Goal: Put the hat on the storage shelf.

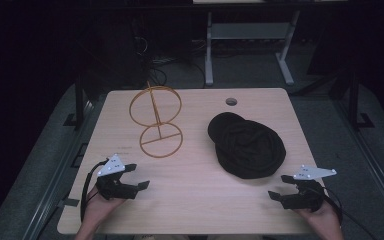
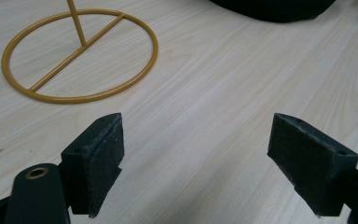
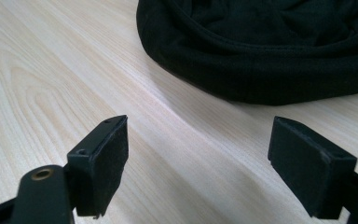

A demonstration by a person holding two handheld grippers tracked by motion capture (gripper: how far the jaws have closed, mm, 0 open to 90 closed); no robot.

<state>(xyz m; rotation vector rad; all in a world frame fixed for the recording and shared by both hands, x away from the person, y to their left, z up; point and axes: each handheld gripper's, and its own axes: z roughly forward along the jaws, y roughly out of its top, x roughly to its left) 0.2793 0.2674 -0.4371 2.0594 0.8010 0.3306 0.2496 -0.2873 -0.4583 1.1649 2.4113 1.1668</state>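
A gold wire stand [image 1: 156,120] with a round base ring and an upper ring on a thin post rises left of the table's middle; its base ring [image 2: 79,53] lies beyond my left jaws. A black knitted hat [image 1: 246,145] lies flat right of centre, and its edge [image 3: 261,51] spreads just past my right jaws. My left gripper [image 1: 136,176] rests near the front left edge, open and empty [image 2: 196,161]. Near the front right edge my right gripper [image 1: 280,186] is open too, with bare wood between its pads [image 3: 198,163].
The light wooden table [image 1: 200,200] has a round cable hole [image 1: 231,101] near its far edge. Beyond the table stand a white desk frame [image 1: 250,45] and dark floor. Bare wood stretches between the two grippers.
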